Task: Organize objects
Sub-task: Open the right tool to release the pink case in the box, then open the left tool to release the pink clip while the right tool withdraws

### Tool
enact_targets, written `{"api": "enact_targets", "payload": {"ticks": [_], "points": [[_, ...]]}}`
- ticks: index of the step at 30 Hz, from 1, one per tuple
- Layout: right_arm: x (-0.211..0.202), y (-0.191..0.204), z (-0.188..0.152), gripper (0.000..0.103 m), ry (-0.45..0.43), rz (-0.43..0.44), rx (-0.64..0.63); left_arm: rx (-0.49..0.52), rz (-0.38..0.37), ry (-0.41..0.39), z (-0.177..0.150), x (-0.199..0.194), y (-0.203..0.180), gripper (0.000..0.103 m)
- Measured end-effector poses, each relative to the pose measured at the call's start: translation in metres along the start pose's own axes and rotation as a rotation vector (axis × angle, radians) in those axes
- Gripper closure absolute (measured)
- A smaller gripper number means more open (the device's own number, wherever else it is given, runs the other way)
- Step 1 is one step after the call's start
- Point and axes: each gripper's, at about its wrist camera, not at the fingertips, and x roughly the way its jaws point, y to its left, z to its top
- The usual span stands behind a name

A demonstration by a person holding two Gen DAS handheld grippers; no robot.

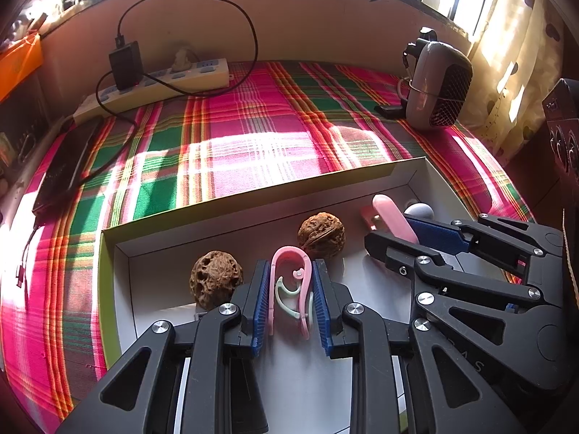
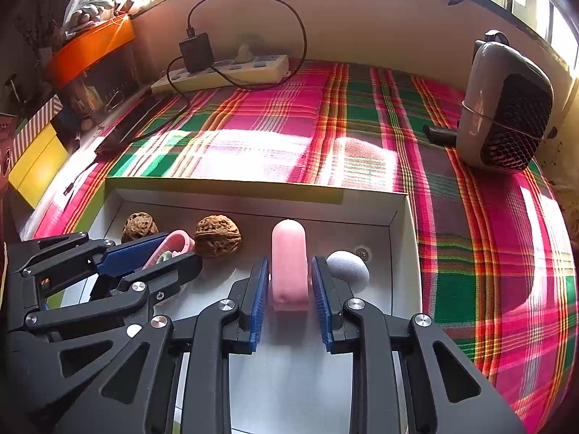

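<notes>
A shallow white box [image 1: 231,233] [image 2: 253,209] lies on a plaid cloth. It holds two brown walnuts [image 1: 216,278] [image 1: 321,235], a pink clip [image 1: 291,253] with a pale green piece inside it, a pink rounded bar [image 2: 289,264] and a grey-white pebble-like lump [image 2: 349,269]. My left gripper [image 1: 291,267] straddles the pink clip, its blue pads close beside it with slim gaps, open. My right gripper [image 2: 290,260] straddles the pink bar, a narrow gap on each side, open. Both things rest on the box floor. The right gripper [image 1: 391,228] stands right of the left one.
The plaid cloth [image 1: 253,137] covers the table. A power strip [image 1: 159,83] with a black charger [image 1: 125,63] and cable lies at the back. A small grey heater [image 2: 506,123] stands at the back right. A dark flat device [image 1: 65,166] lies at the left edge.
</notes>
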Motion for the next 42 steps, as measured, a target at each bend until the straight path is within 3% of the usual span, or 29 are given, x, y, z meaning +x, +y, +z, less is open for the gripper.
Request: {"api": "enact_targets", "payload": {"ticks": [11,27,42], "points": [[-0.008,-0.002,-0.003,0.068,-0.012,-0.013,0.018,-0.015,0.003,-0.006,-0.003,-0.006,0.003,0.078],[-0.041,0.004,-0.018,0.067,-0.056,-0.019,0.044,-0.01,0.006,-0.069,-0.019,-0.046,-0.006,0.078],[-0.091,0.022,-0.051,0.067,-0.121,-0.031,0.052,-0.011,0.013,-0.14,-0.057,-0.099,-0.01,0.078]]}}
